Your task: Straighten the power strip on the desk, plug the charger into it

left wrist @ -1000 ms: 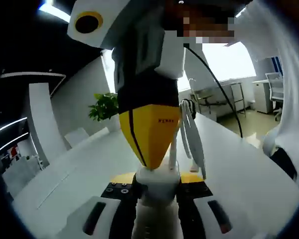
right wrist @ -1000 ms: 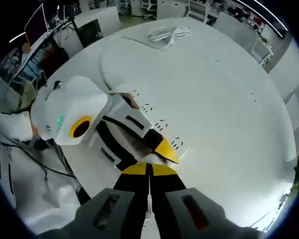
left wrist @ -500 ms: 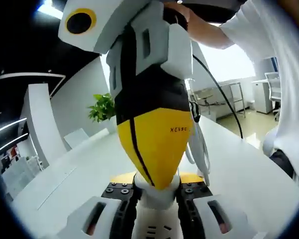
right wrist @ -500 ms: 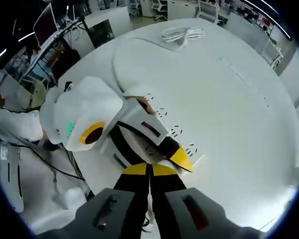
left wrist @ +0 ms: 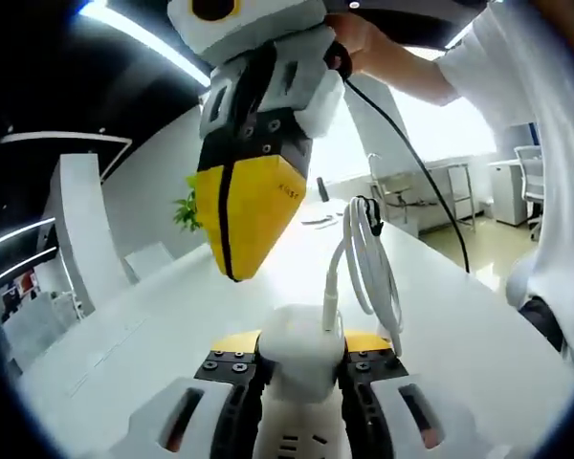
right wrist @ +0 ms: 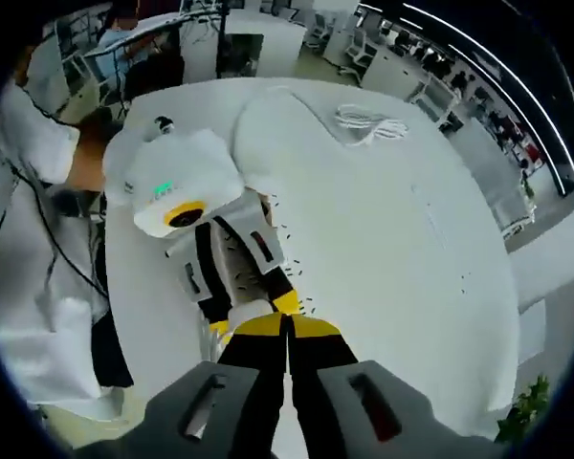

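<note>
The white charger (left wrist: 301, 333) sits between the jaws of my left gripper (left wrist: 301, 356), which is shut on it, on top of the white power strip (left wrist: 289, 442). The charger's looped white cable (left wrist: 368, 263) stands up just behind it. My right gripper (left wrist: 231, 273) hangs above and to the left, yellow tips shut and holding nothing, apart from the charger. In the right gripper view, my right gripper (right wrist: 287, 330) looks down on the left gripper (right wrist: 266, 308), which lies along the power strip (right wrist: 289, 251) on the white desk (right wrist: 402, 249).
A bundle of white cord (right wrist: 368, 122) lies at the desk's far side. A person's hand (left wrist: 359, 43) holds the right gripper, and white sleeves (right wrist: 19, 249) flank the desk. A potted plant (left wrist: 187, 212) stands beyond the desk. Office chairs and desks fill the background.
The right gripper has lifted up and off the charger's top, where its tips rested before. The left gripper stays shut on the charger. The right gripper view now sits higher above the desk.
</note>
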{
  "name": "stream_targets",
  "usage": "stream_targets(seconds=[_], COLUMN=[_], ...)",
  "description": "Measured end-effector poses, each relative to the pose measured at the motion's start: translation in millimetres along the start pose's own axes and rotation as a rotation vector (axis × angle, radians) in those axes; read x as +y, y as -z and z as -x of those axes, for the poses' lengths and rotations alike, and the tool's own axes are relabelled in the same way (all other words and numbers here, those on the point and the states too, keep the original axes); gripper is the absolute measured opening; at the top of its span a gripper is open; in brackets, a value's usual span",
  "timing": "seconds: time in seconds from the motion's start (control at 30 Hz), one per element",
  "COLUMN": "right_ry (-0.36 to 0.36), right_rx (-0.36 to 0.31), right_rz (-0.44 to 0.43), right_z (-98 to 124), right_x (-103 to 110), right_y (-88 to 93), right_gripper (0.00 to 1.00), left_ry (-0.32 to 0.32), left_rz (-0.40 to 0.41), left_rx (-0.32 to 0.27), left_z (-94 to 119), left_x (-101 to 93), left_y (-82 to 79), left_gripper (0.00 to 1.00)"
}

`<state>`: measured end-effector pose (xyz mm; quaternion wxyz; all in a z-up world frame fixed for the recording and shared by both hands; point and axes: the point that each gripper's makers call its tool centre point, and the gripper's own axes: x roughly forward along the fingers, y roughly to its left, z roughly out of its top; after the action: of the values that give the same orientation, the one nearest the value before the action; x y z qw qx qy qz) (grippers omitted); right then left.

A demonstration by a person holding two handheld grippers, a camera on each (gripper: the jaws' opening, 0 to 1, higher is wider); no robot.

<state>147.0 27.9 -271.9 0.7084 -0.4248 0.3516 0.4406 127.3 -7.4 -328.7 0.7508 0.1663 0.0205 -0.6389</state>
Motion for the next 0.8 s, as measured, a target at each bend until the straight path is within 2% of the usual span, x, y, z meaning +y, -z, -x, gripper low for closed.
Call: stream_targets(seconds=[0.13, 0.2, 0.3, 0.6, 0.73, 0.8], right_ry=[-0.005, -0.031, -0.021, -0.082, -0.08, -0.081], right_rx=[0.027, 0.088, 0.114, 0.168, 0.171, 0.187], right_rz=[0.07, 0.089, 0.151, 0.137, 0.156, 0.194], right_z=[-4, -6, -10, -17, -18, -18], right_x=[10, 18, 17, 21, 22, 23], right_y=[-0.9, 3.0, 1.8, 10.6, 9.6, 9.8], right_gripper=[0.01, 0.01, 0.01, 0.01, 0.01, 0.01], left_ry=[-0.009, -0.01, -0.009, -0.004, -0.003, -0.002], left_rz=[0.012, 0.016, 0.015, 0.016, 0.028, 0.021], left_rx=[-0.001, -0.002, -0.002, -0.002, 0.0, 0.0], left_z=[0, -1, -2, -3, -3, -3], left_x=[2.7, 4.1, 5.0, 5.9, 7.0, 6.3], left_y=[0.8, 1.1, 1.4, 2.5, 3.2, 3.1], left_gripper=[0.32, 0.32, 0.32, 0.32, 0.32, 0.32])
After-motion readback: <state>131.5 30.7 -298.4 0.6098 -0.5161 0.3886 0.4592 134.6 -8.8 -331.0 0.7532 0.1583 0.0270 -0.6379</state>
